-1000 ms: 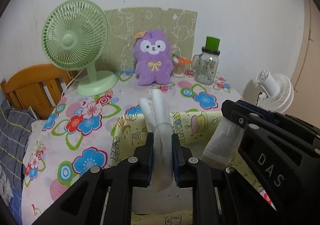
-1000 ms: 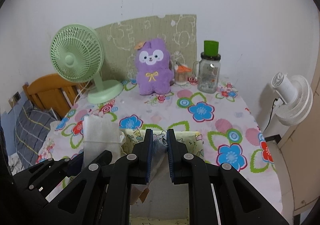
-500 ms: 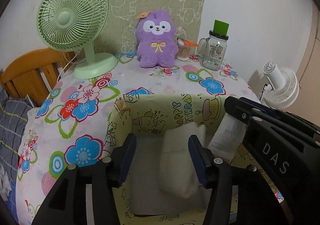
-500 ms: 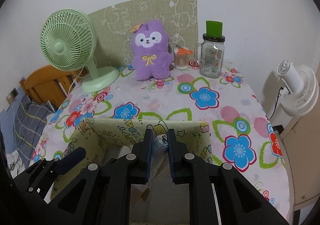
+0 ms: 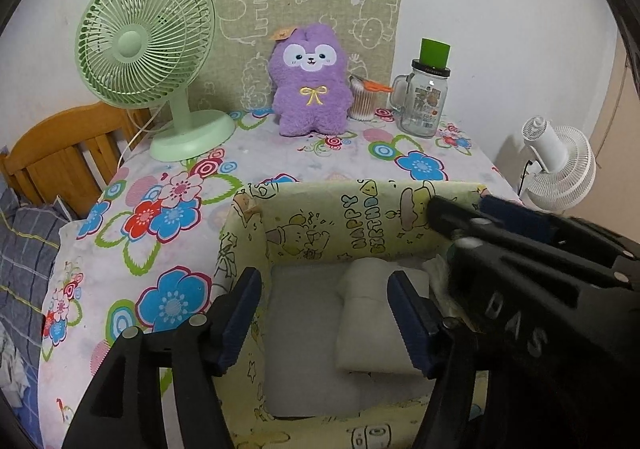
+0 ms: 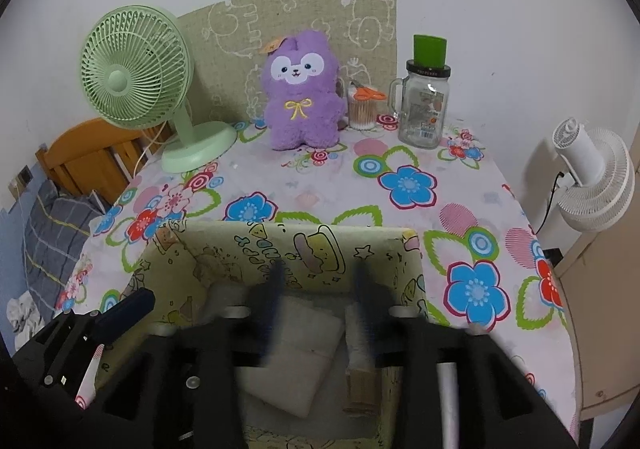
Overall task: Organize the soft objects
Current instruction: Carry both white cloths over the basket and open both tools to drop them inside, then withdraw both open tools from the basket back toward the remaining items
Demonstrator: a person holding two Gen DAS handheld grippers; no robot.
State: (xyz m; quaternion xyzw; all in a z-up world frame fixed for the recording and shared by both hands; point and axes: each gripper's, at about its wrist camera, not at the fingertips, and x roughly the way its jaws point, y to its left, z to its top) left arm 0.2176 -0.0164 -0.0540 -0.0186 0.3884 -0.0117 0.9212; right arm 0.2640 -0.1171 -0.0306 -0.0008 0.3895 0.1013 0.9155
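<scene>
White pad [image 5: 374, 323] lengthwise in box [image 5: 340, 221], between left gripper [image 5: 326, 315] opening jaws, untouched — right gripper [image 6: 316, 293] likewise opening, empty, just beside.

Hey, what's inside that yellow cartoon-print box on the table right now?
Inside the yellow box lies a folded white cloth on a pale liner. Both grippers' opening jaws are empty. The right gripper covers the box's near right corner, so anything there stays unseen.

We see soft, even indoor light with faint shadows under the green fan [image 5: 142, 37]. Both views bulge and blacken at the corners. In the right wrist view the right gripper [image 6: 318, 289] is smeared with motion blur; elsewhere stays sharp.
</scene>
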